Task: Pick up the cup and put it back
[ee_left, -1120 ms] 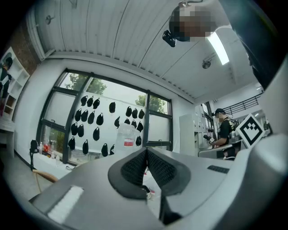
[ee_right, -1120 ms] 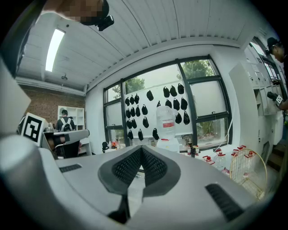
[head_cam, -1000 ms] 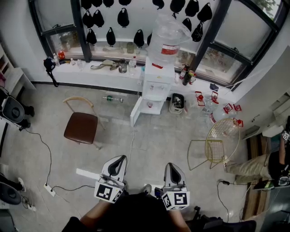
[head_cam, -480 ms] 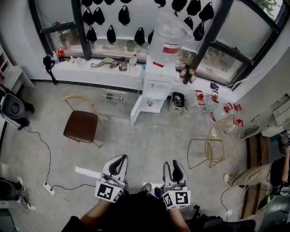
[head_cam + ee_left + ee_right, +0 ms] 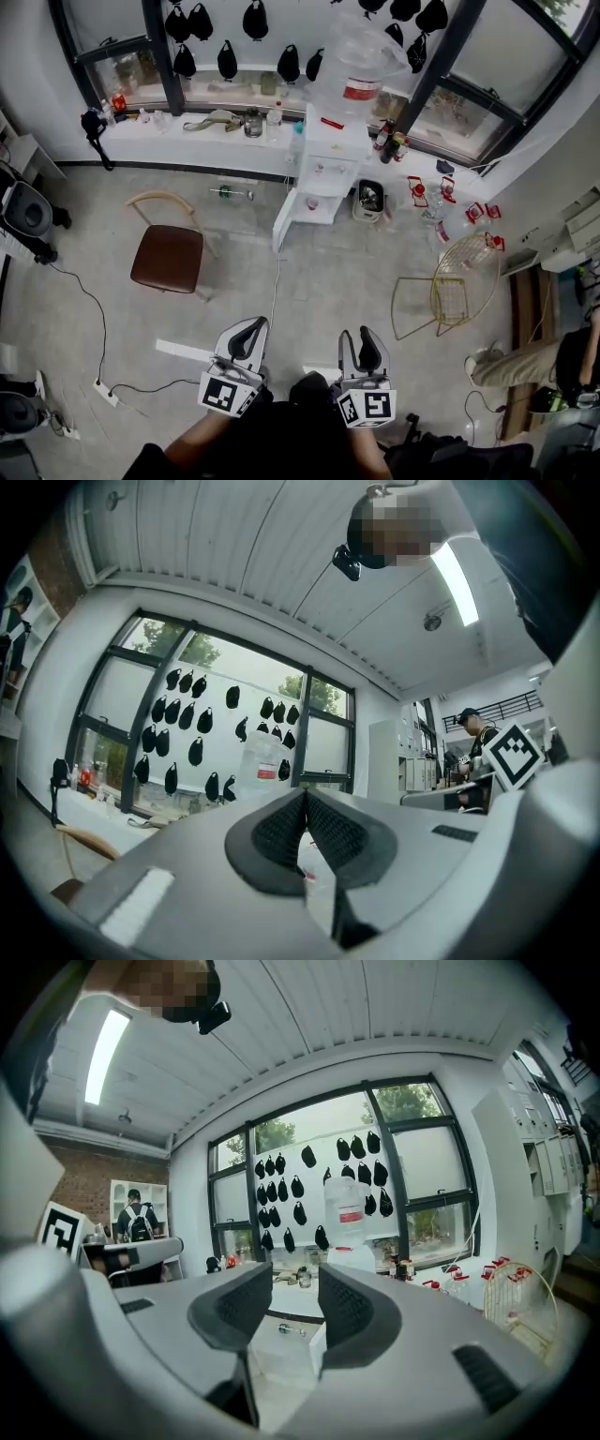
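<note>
A white water dispenser (image 5: 328, 159) with a big clear bottle (image 5: 361, 66) on top stands by the window wall. In its lower niche sits a small red-and-white thing (image 5: 312, 202) that may be the cup; it is too small to tell. Both grippers hover low over the floor, far short of the dispenser. My left gripper (image 5: 249, 326) is shut with nothing in it; its pads meet in the left gripper view (image 5: 305, 794). My right gripper (image 5: 357, 334) has just been opening and stands open and empty; the bottle (image 5: 347, 1211) shows just above its gap (image 5: 295, 1274).
A brown chair (image 5: 169, 258) stands to the left and a gold wire chair (image 5: 459, 291) to the right. A bottle (image 5: 230, 193) lies on the floor near the sill. Cables (image 5: 94, 319) run along the left floor. A person (image 5: 562, 352) is at the far right.
The right gripper's jaws went from shut to open with nothing between them. Both grippers edged slightly forward. The person at the right shifted.
</note>
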